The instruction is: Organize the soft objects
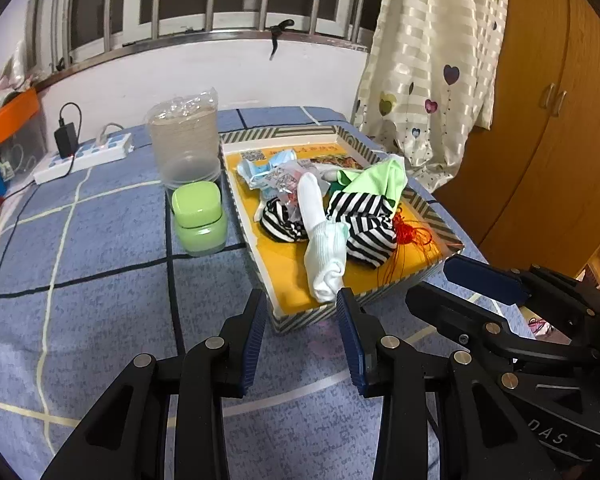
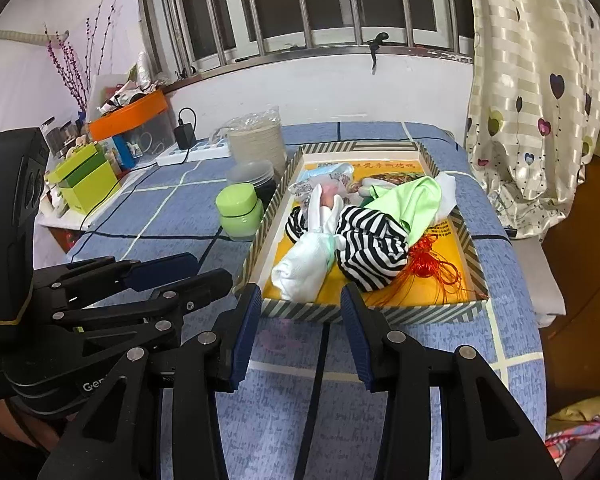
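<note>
- While both tools hung over the blue checked bedspread (image 1: pixel 100 240), the left gripper (image 1: pixel 302 340) had its blue-padded jaws spread apart with nothing between them, its tips just short of the near corner of the striped tray (image 1: pixel 300 318).
- The right gripper (image 2: pixel 298 336) likewise stood with jaws parted and gripped nothing; it pointed at the near wall of the tray (image 2: pixel 340 312), apart from it.
- Each tool showed in the other's camera: the right one at the right edge of the left view, the left one at the left edge of the right view, both beside the tray and touching none of the soft things.
- Inside the tray, on its yellow floor, lay a heap of soft things: a white sock (image 1: pixel 324 248) nearest the left gripper, a black-and-white striped cloth (image 1: pixel 364 224) touching it, and a light green cloth (image 1: pixel 380 178) draped over the far part of the striped one.
- A red tasselled cord (image 2: pixel 428 264) trailed from the striped cloth toward the tray's right wall.
- At the tray's far end sat a pale blue face mask (image 1: pixel 256 170) and crumpled clear wrapping.
- Just left of the tray stood a green jar (image 1: pixel 198 216), with a stack of clear plastic cups (image 1: pixel 184 140) behind it.
- Farther left lay a white power strip (image 1: pixel 84 156) with a black charger plugged in.
- A heart-patterned curtain (image 1: pixel 428 60) hung beyond the tray.
</note>
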Action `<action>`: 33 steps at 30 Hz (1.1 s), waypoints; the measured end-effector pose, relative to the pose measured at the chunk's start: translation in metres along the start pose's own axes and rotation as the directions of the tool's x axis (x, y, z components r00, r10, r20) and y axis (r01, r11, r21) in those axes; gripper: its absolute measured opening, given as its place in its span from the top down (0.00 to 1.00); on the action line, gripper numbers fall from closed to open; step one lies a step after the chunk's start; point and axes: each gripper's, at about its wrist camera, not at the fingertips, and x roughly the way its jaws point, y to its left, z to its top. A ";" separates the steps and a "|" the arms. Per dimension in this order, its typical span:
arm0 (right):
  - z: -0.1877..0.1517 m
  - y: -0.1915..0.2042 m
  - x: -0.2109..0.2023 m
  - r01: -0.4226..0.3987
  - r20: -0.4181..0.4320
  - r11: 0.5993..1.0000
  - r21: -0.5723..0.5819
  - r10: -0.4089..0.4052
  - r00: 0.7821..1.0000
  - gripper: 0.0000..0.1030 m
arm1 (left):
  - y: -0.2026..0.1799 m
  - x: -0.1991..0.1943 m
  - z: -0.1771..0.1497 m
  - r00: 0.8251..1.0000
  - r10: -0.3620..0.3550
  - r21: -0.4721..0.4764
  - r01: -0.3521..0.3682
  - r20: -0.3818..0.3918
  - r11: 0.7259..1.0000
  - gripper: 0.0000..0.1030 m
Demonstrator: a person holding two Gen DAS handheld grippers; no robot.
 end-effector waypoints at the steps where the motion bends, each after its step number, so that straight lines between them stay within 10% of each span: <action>1: -0.001 0.000 0.000 -0.001 -0.002 1.000 0.000 0.001 1.000 0.59 | 0.000 0.000 -0.001 1.000 0.003 0.001 -0.003 -0.002 1.000 0.66; 33: -0.006 -0.019 0.020 0.018 -0.048 0.999 0.028 -0.016 0.999 0.59 | -0.008 0.030 0.000 0.997 0.025 0.016 -0.024 -0.068 1.000 0.66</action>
